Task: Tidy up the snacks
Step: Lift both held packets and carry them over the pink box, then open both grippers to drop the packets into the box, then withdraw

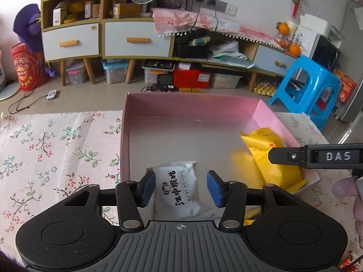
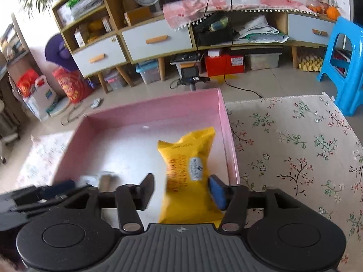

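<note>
Both fingers [image 1: 149,187] apart around packets [image 1: 179,188].

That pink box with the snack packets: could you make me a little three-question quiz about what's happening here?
1. True or false: the white packet lies between the open left gripper fingers.
2. Which colour is the packet at the right gripper? A) red B) yellow C) green
3. Fill in: both packets are over the ___ box.

Key: 1 true; 2 B, the yellow packet; 3 pink.
</note>
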Demonstrator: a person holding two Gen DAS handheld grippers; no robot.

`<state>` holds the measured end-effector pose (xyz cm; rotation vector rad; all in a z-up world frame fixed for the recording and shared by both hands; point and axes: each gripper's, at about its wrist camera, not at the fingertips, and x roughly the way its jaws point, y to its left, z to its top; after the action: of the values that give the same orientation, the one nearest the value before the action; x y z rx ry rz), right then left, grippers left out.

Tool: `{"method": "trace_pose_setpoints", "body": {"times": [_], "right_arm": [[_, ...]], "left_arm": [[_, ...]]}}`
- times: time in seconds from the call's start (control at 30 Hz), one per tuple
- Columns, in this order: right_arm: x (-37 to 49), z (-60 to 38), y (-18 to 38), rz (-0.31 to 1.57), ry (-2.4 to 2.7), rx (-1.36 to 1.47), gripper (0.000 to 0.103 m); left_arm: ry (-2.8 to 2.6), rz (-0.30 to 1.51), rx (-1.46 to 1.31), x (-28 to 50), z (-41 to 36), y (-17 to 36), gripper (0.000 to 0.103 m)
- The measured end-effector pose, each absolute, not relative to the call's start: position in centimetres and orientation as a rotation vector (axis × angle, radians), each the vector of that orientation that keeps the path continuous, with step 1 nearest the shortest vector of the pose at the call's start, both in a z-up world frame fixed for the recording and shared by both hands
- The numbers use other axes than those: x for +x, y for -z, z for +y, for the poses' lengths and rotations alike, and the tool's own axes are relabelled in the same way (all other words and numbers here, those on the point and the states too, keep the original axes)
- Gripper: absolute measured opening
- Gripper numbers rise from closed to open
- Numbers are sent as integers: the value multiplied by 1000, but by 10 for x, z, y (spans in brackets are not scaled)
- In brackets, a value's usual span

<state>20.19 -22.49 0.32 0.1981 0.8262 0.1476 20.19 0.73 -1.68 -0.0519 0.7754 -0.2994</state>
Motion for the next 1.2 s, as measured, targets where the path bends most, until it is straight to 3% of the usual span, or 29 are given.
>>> {"method": "trace_pose_setpoints", "body": {"times": [0.07, 0.43, 0.83, 1.2], "right_arm": [[195, -222, -11, 806, -145, 191, 66], [149, -218, -46, 762, -125, 161, 87], [100, -217, -53, 745, -108, 137, 92], [60, -220, -47, 722, -144, 84, 93]], "left_arm": [[307, 766, -52, 196, 8, 9, 60], [326, 741, -57, 151, 14, -28, 87], [311, 779, -58, 97, 31, -39, 96], [292, 806, -61, 62, 51, -28, 98]]}}
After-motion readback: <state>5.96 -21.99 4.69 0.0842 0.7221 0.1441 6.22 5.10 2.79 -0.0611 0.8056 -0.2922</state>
